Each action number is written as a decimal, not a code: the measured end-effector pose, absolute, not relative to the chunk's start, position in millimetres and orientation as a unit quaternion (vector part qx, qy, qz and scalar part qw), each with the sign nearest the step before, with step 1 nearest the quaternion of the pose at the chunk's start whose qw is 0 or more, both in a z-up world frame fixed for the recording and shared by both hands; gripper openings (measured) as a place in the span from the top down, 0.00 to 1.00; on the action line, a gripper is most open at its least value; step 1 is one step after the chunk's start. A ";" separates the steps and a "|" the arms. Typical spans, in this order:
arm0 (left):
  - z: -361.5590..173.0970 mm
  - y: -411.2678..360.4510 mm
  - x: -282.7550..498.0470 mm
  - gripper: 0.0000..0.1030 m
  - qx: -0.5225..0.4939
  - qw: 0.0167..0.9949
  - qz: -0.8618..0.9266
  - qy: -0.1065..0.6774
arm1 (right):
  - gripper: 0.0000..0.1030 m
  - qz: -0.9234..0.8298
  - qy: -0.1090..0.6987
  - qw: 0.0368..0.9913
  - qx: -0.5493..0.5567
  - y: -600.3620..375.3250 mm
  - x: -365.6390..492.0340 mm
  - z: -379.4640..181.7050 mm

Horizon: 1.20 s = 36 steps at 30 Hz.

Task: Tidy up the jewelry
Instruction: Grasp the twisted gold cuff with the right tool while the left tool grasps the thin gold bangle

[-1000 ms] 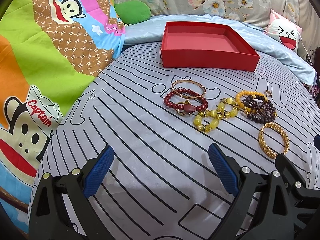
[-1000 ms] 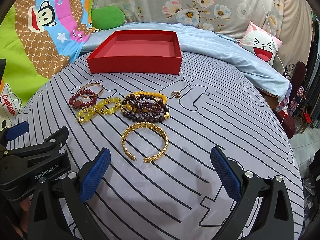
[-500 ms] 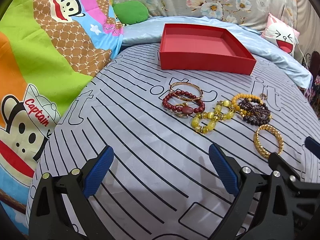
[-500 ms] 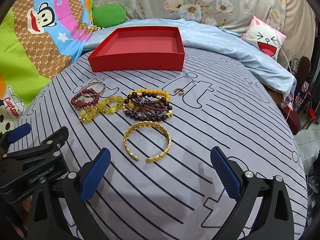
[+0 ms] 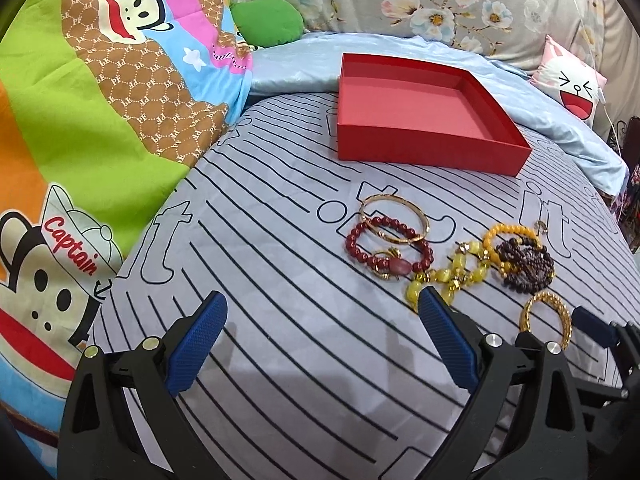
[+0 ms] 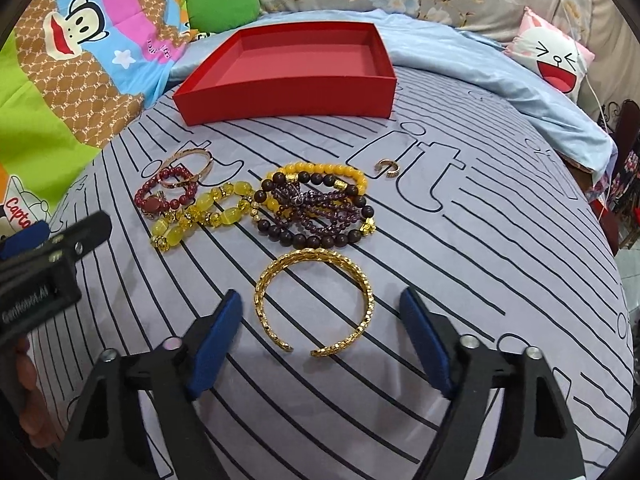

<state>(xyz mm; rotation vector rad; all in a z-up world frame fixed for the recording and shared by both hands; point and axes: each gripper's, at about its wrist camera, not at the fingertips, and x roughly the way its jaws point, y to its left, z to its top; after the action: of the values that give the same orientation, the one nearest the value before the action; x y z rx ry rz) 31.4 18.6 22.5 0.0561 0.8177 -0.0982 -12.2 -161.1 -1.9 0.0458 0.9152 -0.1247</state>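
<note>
An empty red box (image 5: 420,120) (image 6: 296,76) stands at the far side of the striped bed cover. In front of it lie a thin gold bangle (image 5: 394,218), a red bead bracelet (image 5: 388,250) (image 6: 168,196), a yellow bead bracelet (image 5: 452,276) (image 6: 204,216), a pile of dark and amber beads (image 5: 520,256) (image 6: 316,208), a small gold ring (image 6: 387,168) and a gold cuff bangle (image 5: 546,318) (image 6: 314,300). My left gripper (image 5: 320,340) is open, near and left of the jewelry. My right gripper (image 6: 320,340) is open, its fingers on either side of the cuff's open end.
A cartoon monkey blanket (image 5: 80,120) lies on the left. A green cushion (image 6: 222,6) and a light blue sheet (image 6: 480,60) lie behind the box. A white face pillow (image 6: 548,54) is at the far right. The left gripper's body (image 6: 40,264) shows at the right view's left edge.
My right gripper moved forward toward the gold cuff and its jaws narrowed somewhat around it. My left gripper shifted slightly; the jewelry has not moved.
</note>
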 end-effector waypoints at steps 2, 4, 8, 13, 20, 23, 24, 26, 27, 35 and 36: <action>21.8 18.4 34.9 0.11 0.027 0.915 -0.048 0.400 | 0.35 -0.057 0.442 0.895 0.020 -160.7 -12.0 -1.7; 20.1 17.6 37.2 0.11 0.027 0.913 -0.049 0.404 | 0.42 -0.055 0.441 0.896 0.017 -160.3 -12.2 -1.5; 16.6 16.4 42.4 0.11 0.022 0.909 -0.053 0.414 | 0.45 -0.050 0.442 0.896 0.011 -159.8 -11.7 -0.8; 16.6 11.3 52.7 0.11 0.015 0.905 -0.063 0.420 | 0.45 -0.046 0.445 0.894 0.020 -163.8 -10.2 1.2; 19.4 -9.3 81.8 0.07 0.010 0.901 -0.093 0.424 | 0.45 -0.046 0.443 0.895 0.037 -172.2 -3.8 9.4; 15.1 -19.4 97.4 0.07 0.022 0.899 -0.093 0.428 | 0.45 -0.048 0.442 0.895 0.041 -176.7 0.4 12.3; 12.5 -22.1 103.4 0.07 0.024 0.898 -0.093 0.429 | 0.45 -0.048 0.442 0.894 0.044 -178.6 2.3 12.9; 7.9 -25.5 112.0 0.07 0.023 0.895 -0.094 0.436 | 0.45 -0.049 0.444 0.893 0.048 -181.7 5.2 13.6; 5.0 -26.8 116.5 0.07 0.023 0.892 -0.095 0.442 | 0.45 -0.050 0.444 0.893 0.050 -183.3 6.7 14.2; -6.2 -28.8 126.1 0.24 0.025 0.883 -0.106 0.456 | 0.45 -0.055 0.440 0.894 0.057 -191.0 17.4 17.4; -6.0 -29.3 125.2 0.26 0.026 0.884 -0.109 0.455 | 0.45 -0.055 0.441 0.894 0.057 -191.5 18.2 17.6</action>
<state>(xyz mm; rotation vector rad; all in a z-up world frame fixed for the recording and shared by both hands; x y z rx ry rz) 125.2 -29.3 -6.0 0.0551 0.9464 -0.2265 18.2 -191.5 17.6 0.1185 0.9134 -0.1134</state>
